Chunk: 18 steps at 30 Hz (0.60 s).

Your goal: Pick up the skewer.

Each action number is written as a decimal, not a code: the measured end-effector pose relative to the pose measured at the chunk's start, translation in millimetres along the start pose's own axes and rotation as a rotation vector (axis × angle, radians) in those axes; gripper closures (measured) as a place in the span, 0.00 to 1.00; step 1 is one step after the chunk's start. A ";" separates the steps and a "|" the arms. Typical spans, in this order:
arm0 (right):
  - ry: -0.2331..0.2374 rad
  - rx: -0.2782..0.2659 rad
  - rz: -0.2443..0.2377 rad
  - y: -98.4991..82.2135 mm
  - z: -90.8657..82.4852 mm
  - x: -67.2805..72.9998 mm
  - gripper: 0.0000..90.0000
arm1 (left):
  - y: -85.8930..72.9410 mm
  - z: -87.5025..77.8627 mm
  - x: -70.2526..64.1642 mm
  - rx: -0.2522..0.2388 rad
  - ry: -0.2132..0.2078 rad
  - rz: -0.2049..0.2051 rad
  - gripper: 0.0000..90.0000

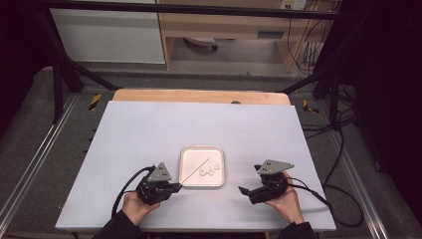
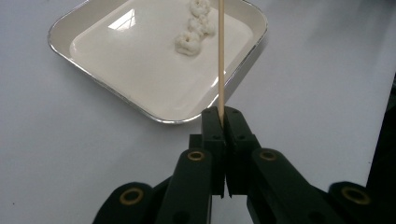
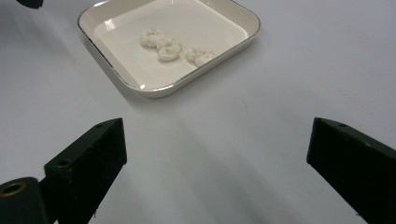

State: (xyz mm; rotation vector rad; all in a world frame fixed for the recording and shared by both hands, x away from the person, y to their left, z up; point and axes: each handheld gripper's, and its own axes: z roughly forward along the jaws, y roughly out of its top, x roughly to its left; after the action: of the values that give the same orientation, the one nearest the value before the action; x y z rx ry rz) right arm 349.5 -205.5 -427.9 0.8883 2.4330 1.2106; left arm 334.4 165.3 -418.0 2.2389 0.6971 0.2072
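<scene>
The table takes up the middle of the high view, a pale sheet with a wooden edge at its far side. Low in the centre of that view lies a square white tray with a bright rim.

The left tool sits at the lower left of the high view, just off the tray's lower left corner, held in a hand. The right tool is at the lower right, well apart from the tray, held in the other hand.

A thin wooden skewer runs from the left tool up and to the right, slanting over the tray floor. In the left gripper view the left tool is clenched on the skewer's near end, and the stick rises straight up the frame, passing just right of the rings.

Three small white rings lie in a row in the tray's lower right part, near the skewer's far tip.

In the right gripper view the right tool stands released, jaws wide with only bare table between them; the tray and rings lie at upper centre, well ahead.
</scene>
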 end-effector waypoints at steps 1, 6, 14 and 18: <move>0.000 0.000 0.000 0.0 0.0 0.0 0.04 | -1.8 0.0 1.3 -0.007 -0.004 -0.008 0.98; 0.002 0.020 0.018 4.5 7.3 2.9 0.02 | -12.4 -2.8 5.2 -0.039 0.004 -0.036 0.98; 0.023 -0.009 0.062 11.0 13.0 5.3 0.02 | -20.0 -6.1 8.7 -0.064 0.001 -0.056 0.98; 0.018 0.000 0.074 15.5 18.6 5.2 0.02 | -21.2 -5.5 8.4 -0.068 0.003 -0.051 0.98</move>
State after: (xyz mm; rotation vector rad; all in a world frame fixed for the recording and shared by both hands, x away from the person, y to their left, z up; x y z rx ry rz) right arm 360.9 -183.5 -426.8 0.9793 2.4336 1.2485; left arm 330.6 185.2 -429.9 2.1541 0.7372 0.2060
